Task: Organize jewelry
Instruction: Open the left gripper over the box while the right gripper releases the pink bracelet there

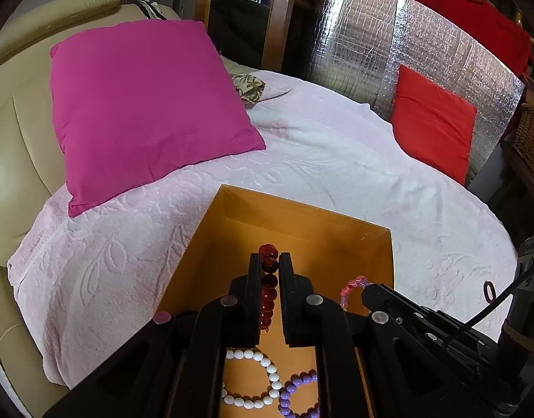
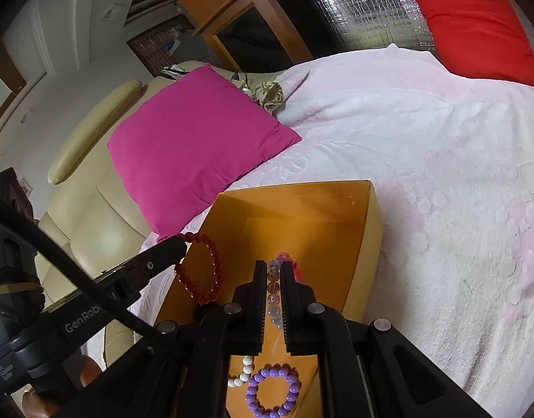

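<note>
Orange box (image 1: 301, 223), open-topped, standing on the bed's pale pink embossed bedspread (image 1: 127, 261); both tongs hang above its interior.

Contents, on the box floor at the near end: one white bead bracelet (image 1: 263, 383); one purple bead bracelet (image 2: 272, 392), lying just beside the white one.

Held item 1: dark red bead bracelet (image 1: 268, 278), clenched between the pads of the left tongs (image 1: 269, 261). In the right wrist view its loop (image 2: 201, 271) hangs free below the fingertips, over the left wall of the box.

Held item 2: pale, translucent bead bracelet (image 2: 274, 289) with pink beads at its far end, clamped in the right tongs (image 2: 271, 268). In the left wrist view its pink part (image 1: 352, 287) juts from the tips, above the right side of the box.

Surroundings: magenta cushion (image 1: 145, 111) on the bedspread beyond the box's left corner, propped against a cream padded headboard (image 1: 20, 132); red cushion (image 1: 434, 125) at the far right, leaning on a silver foil panel (image 1: 371, 45); small leaf-print cloth bundle (image 1: 251, 85) near the magenta cushion's far corner; wooden cabinet (image 1: 246, 21) behind the bed.
</note>
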The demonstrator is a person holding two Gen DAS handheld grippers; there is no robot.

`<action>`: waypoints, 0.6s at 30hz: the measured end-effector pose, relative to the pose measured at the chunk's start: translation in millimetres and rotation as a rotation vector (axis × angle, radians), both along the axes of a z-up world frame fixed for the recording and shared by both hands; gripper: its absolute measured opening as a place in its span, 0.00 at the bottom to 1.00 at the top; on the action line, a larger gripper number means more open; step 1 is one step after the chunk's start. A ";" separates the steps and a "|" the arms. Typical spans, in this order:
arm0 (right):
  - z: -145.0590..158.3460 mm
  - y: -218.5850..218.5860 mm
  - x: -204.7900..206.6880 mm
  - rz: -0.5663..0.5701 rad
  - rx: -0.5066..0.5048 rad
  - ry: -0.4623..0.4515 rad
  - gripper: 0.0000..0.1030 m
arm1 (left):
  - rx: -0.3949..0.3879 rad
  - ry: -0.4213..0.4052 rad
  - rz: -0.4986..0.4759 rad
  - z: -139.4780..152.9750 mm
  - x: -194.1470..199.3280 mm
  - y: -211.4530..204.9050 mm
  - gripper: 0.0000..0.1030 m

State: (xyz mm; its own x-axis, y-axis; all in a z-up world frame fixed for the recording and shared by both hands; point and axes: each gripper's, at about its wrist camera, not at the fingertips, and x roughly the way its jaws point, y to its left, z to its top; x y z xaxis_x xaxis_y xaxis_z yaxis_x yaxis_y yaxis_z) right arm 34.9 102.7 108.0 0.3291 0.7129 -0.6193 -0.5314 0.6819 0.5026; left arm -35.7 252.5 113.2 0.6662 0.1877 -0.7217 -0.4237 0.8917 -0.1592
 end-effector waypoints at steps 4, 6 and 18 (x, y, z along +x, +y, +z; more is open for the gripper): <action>-1.6 2.5 0.6 0.000 -0.003 0.001 0.08 | -0.004 0.013 0.007 -3.0 1.3 2.6 0.09; -2.9 3.5 1.4 -0.001 -0.002 0.005 0.08 | -0.006 0.023 0.005 -5.1 2.4 3.2 0.09; -8.1 3.4 5.2 -0.014 0.001 0.028 0.11 | -0.001 0.050 0.009 -10.1 5.3 4.2 0.09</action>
State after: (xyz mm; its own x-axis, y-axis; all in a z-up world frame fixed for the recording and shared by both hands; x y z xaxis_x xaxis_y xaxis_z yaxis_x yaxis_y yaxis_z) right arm 40.2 106.1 99.9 0.3218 0.7093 -0.6272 -0.5078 0.6884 0.5179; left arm -30.5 256.8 103.1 0.6279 0.1923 -0.7542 -0.4388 0.8877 -0.1390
